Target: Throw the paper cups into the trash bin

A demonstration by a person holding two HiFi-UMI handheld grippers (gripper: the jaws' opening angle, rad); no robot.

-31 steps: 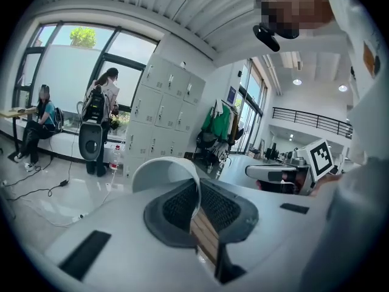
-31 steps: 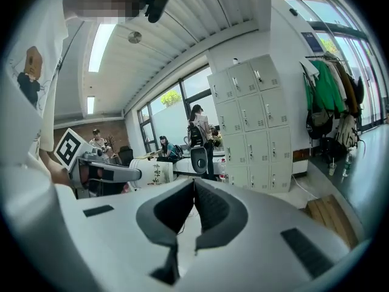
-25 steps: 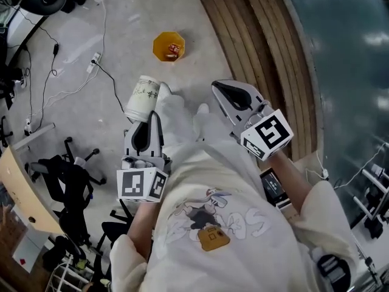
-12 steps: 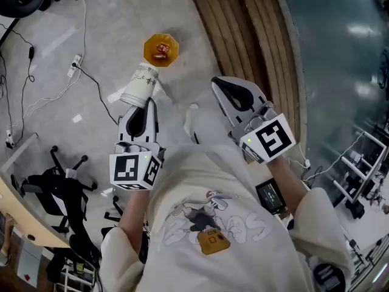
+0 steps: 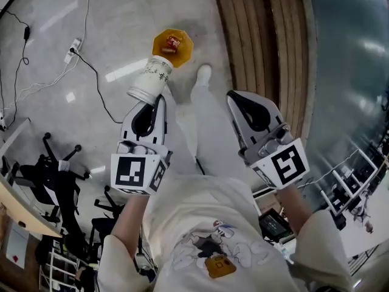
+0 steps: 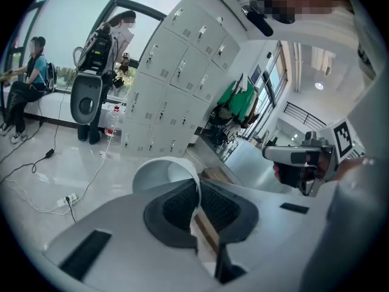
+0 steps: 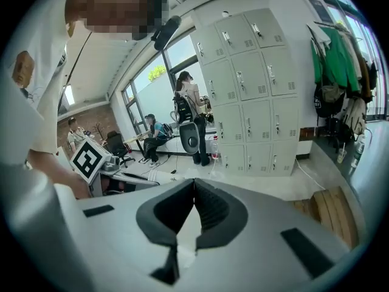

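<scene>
Head view: paper cup (image 5: 150,79) in L hand-held gripper (image 5: 148,104) now lies just short of the orange trash bin (image 5: 172,45), vs. well apart 1 s ago. Shoe (image 5: 204,73) has stepped fwd near the bin; R hand-held gripper (image 5: 243,99) has shifted lower-right.

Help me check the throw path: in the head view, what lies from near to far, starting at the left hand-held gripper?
Left hand-held gripper → paper cup, pinched by its rim → orange bin on the floor.

Cream cartoon-print shirt (image 5: 213,248); grey tongs (image 5: 159,99) (image 5: 234,96) with black-white marker cubes (image 5: 138,174).
</scene>
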